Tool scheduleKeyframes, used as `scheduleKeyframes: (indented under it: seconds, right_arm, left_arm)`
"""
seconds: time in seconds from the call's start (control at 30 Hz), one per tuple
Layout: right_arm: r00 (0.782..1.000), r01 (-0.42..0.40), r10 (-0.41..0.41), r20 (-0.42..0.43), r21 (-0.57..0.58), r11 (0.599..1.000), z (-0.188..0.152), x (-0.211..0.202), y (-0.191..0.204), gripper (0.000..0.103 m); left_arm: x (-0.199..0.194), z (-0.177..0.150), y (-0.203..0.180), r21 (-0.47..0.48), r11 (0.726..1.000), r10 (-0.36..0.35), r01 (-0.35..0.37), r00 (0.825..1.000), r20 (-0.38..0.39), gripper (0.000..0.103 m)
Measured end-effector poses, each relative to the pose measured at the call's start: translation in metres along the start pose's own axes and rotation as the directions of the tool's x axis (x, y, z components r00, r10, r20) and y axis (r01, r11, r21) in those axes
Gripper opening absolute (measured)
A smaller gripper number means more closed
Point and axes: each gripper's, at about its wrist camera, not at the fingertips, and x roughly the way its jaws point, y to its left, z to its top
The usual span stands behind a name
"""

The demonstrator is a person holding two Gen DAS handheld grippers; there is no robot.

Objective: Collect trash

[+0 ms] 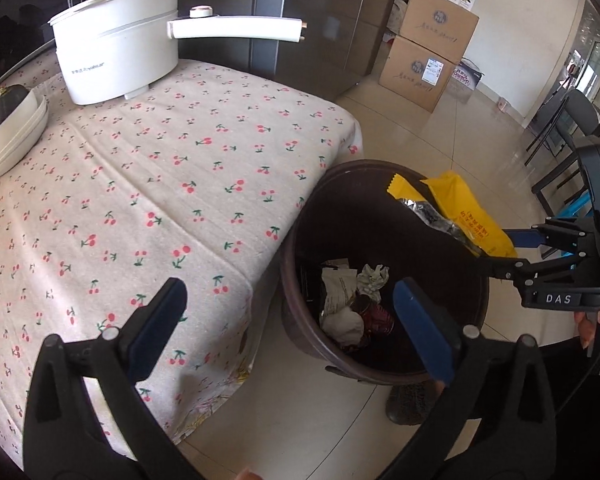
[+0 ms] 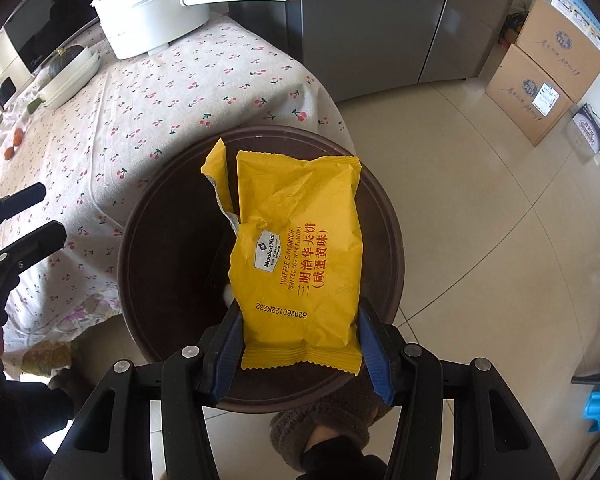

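Note:
A yellow snack wrapper (image 2: 300, 256), torn open at its far end, sits between the blue pads of my right gripper (image 2: 300, 344), which is shut on its sides. It hangs over the mouth of a dark brown trash bin (image 2: 140, 248) beside the table. In the left wrist view the wrapper (image 1: 464, 212) and the right gripper (image 1: 512, 246) show over the bin (image 1: 300, 280). Crumpled paper and wrappers (image 1: 352, 304) lie inside the bin. My left gripper (image 1: 292, 320) is open and empty, above the table edge and the bin.
A table with a cherry-print cloth (image 1: 160, 168) carries a white electric pot (image 1: 116, 52) and stacked white dishes with a dark squash (image 1: 8, 124). A grey fridge (image 2: 380, 20) and cardboard boxes (image 1: 428, 56) stand behind. A slippered foot (image 2: 324, 428) is by the bin.

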Motion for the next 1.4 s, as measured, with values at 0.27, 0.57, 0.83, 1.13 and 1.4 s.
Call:
scheduleKeyframes:
  seconds: [0.27,0.57,0.83,1.13,1.4]
  right_arm:
    - [0.999,0.004,-0.004,0.033,-0.001,1.0,0.008,-0.004,0.012,0.093]
    - [0.998,0.008,-0.007,0.061,-0.014,1.0,0.009,-0.011,0.028,0.093]
    - [0.974,-0.014,0.004,0.227,0.04,0.999,0.002,-0.049,0.046,0.093]
    - [0.924,-0.003,-0.001,0.383,0.01,1.0,-0.025,-0.083,0.076,0.093]
    - [0.872,0.034,-0.013,0.49,-0.033,0.999,-0.054,-0.107,0.101,0.094]
  left_arm:
    - [-0.023,-0.009,0.02,-0.093,0.996,0.008,-0.005,0.999,0.032,0.103]
    - [-0.049,-0.023,0.038,-0.141,0.987,0.085,-0.078,0.996,0.043,0.103]
    - [-0.083,-0.045,0.044,-0.227,0.966,0.151,-0.125,0.983,0.1,0.103]
    - [-0.122,-0.084,0.047,-0.296,0.93,0.279,-0.218,0.943,0.181,0.103]
    - [-0.151,-0.117,0.058,-0.395,0.874,0.376,-0.282,0.908,0.185,0.103]
